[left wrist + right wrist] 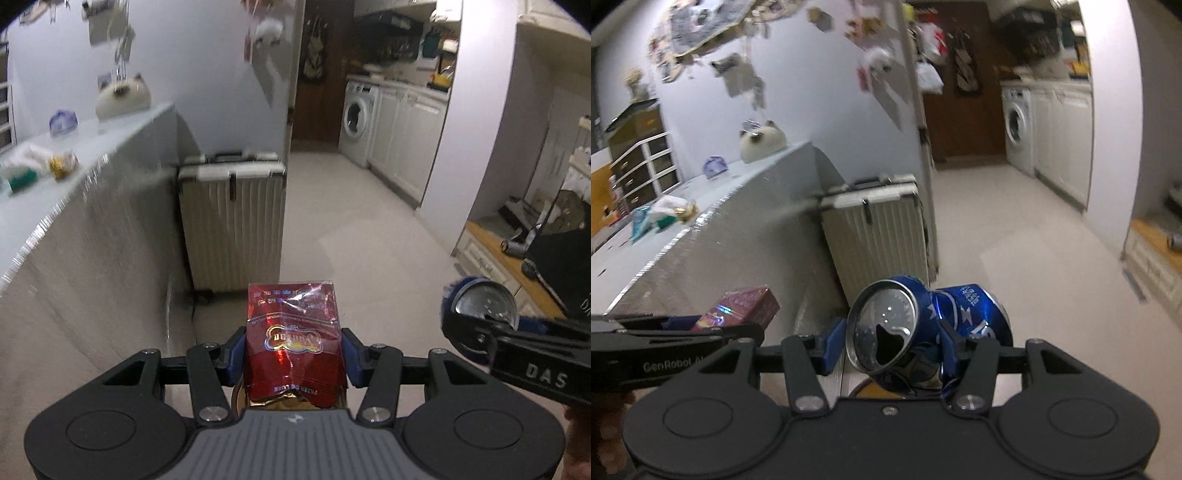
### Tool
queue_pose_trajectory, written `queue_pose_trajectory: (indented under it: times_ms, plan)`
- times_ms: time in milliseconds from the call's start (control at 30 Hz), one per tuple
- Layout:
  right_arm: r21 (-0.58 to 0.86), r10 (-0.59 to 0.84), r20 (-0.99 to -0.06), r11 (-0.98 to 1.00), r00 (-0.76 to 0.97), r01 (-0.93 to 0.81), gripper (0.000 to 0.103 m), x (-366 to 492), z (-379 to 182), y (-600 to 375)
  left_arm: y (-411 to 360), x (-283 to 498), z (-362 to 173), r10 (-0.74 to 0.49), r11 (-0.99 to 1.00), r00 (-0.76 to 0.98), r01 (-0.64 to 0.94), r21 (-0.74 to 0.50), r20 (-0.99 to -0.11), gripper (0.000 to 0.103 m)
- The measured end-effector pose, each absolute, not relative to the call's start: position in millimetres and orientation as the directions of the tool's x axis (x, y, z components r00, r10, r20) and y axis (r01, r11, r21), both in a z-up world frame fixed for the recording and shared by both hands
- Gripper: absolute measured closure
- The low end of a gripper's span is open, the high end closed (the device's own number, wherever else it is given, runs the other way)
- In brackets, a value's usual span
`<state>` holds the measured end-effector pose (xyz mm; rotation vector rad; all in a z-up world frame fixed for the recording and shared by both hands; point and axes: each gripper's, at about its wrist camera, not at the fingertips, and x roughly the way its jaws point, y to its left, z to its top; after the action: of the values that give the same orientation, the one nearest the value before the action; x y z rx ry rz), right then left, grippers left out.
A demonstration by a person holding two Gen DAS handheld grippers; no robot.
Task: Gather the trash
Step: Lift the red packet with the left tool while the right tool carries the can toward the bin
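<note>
Red foil pack [293, 339] is clamped in my left gripper [293, 349], crushed blue can [923, 332] in my right gripper [886, 345], both beside the bench [92, 147]. Wrappers [40, 168] atop it probably remain uncollected.

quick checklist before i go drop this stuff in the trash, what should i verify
1. Left tool shut on the red cigarette pack, blue pads on both sides: ok.
2. Right tool shut on the crushed blue can: ok.
3. Can's opened top faces the camera; any liquid left inside: cannot tell.
4. Trash bin located: not ok, none shows in either view.
5. Floor ahead toward the kitchen free of obstacles: ok; the white suitcase stands off to the left.
6. All trash collected: not ok, wrappers and tissue lie on the counter.
</note>
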<state>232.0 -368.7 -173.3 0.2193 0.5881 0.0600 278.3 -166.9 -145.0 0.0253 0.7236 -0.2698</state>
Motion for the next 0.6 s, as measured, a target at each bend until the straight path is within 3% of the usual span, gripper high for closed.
queue_pose_trajectory:
  times_ms: [600]
  plan:
    - [0.458,0.249,-0.702,0.876,0.667,0.155,0.049,342.4,-348.6,-367.2,-170.1,406.9,-315.8,-0.178,0.983,0.509,0.137,-0.125,-0.842,0.051]
